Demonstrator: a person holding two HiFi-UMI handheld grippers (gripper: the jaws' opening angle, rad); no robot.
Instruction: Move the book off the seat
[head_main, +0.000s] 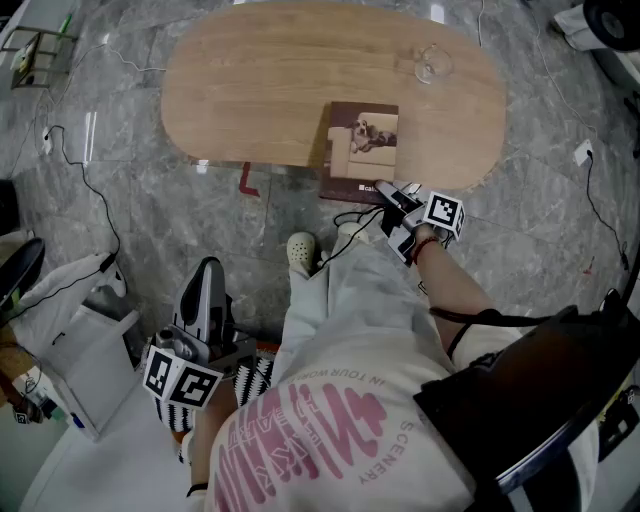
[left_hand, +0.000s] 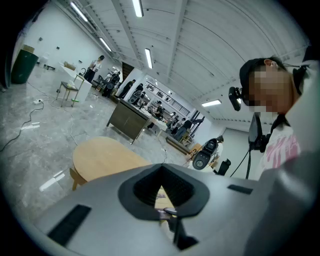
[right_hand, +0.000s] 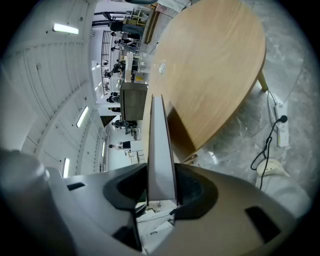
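**Head view.** We list a grey marble floor (head_main: 560, 210) with thin black cables (head_main: 95, 205) trailing across it. An oval wooden table (head_main: 260, 90) fills the 12 o'clock part.
- Glass (head_main: 432, 65): stands on the table top, at about 1 o'clock of it.
- Book (head_main: 362, 150): dog picture on the cover, lying flat at the table's 6 o'clock edge. Its near end sticks out past the edge, over the floor. We cannot tell whether it rests on the top or hangs just above it.
- Right tongs (head_main: 381, 191): at the book's 5 o'clock corner, reaching it from below.
- Left tongs (head_main: 208, 272): at 7 o'clock of the picture, beside the person's leg, well apart from the table and the book.
- White shoe (head_main: 301, 250): on the floor, at 7 o'clock from the book.

**Left gripper view.** We see a long hall with strip lights (left_hand: 149, 57) on the ceiling and distant people at benches. The table shows at 9 o'clock. The jaws are together with nothing between them.

**Right gripper view.** We see the book edge-on, running from the jaws toward 12 o'clock. Both pads are clamped on its two faces. The table lies beyond it, at 1 o'clock. A white power strip (right_hand: 281, 131) lies on the floor at 3 o'clock.
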